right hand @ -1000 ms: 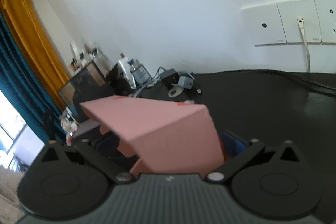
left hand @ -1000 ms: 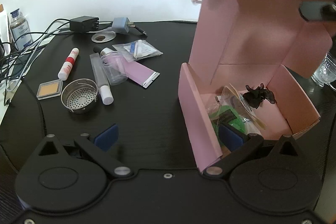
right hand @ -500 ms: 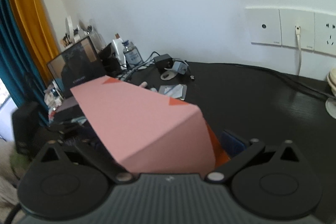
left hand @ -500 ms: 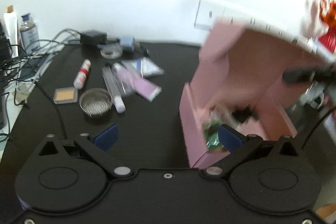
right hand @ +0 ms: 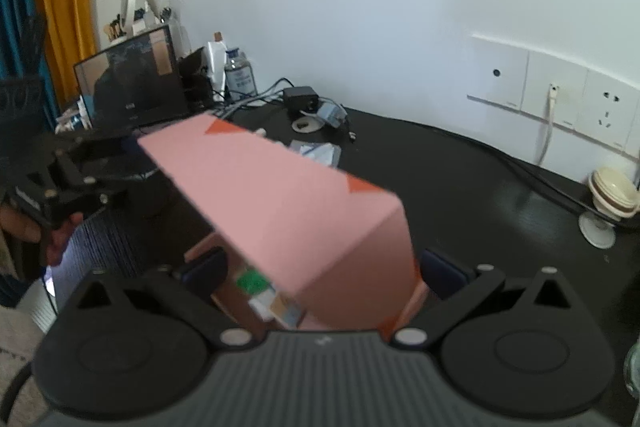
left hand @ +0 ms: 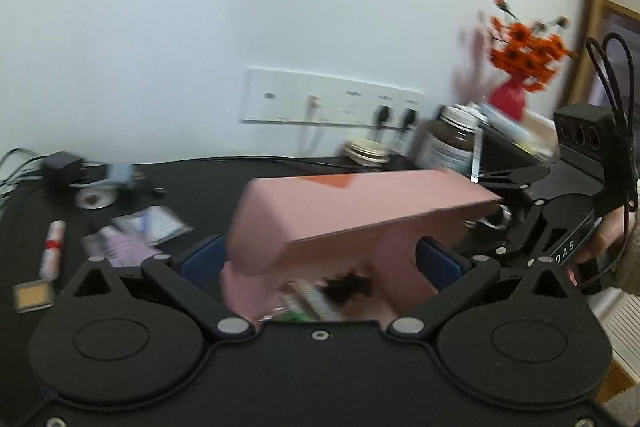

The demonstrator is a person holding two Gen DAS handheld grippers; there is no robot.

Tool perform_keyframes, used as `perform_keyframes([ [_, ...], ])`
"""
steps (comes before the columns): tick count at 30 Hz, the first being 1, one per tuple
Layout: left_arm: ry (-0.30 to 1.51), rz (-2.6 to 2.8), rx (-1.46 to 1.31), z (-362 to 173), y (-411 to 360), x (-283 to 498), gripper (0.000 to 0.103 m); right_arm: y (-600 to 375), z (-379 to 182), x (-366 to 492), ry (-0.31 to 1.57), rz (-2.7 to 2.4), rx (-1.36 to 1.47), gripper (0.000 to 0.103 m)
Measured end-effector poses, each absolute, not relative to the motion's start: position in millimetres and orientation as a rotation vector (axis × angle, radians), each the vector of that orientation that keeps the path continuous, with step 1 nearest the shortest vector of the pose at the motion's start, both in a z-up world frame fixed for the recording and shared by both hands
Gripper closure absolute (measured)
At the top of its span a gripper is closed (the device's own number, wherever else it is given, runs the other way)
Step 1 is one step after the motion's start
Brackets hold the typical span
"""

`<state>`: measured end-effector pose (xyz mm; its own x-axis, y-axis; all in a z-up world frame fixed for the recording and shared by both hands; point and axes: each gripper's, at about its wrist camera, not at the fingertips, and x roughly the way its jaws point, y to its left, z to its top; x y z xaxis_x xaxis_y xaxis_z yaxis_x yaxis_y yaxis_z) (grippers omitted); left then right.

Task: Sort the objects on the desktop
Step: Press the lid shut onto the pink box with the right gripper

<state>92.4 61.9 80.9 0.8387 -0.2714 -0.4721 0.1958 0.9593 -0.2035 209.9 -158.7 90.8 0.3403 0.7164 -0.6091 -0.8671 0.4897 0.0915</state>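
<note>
A: Closing the lid, I'd say. The pink cardboard box (left hand: 360, 223) sits on the black surface (left hand: 192, 187) at about six o'clock in the left view, and its flap hangs nearly level over the contents, a black hair clip (left hand: 348, 285) and some packets.

B: Why are both tools so close in?

A: The left hand-held gripper (left hand: 320, 259) straddles the box with its blue pads spread apart, touching nothing I can make out (probably steadying the base or waiting to press). The right hand-held gripper (right hand: 320, 267) also has its pads wide, with the flap lying between them; whether they pinch the card I cannot tell.

B: And compared with a second ago?

A: Then the flap stood upright; it has swung down to almost shut, and the left camera has tipped up toward the white wall sockets (left hand: 332, 99).

B: What remains out?

A: At nine to ten o'clock: a white tube with a red band (left hand: 54, 249), a purple sachet (left hand: 120, 247), and a small clear case with a tan pad (left hand: 34, 297), all well apart from the box.
</note>
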Motion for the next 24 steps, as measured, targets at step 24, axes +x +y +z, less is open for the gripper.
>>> perform_keyframes([
  [24, 0.574, -0.248, -0.21, 76, 61, 92, 0.0, -215, 71, 246, 0.898, 0.943, 0.764, 0.001],
])
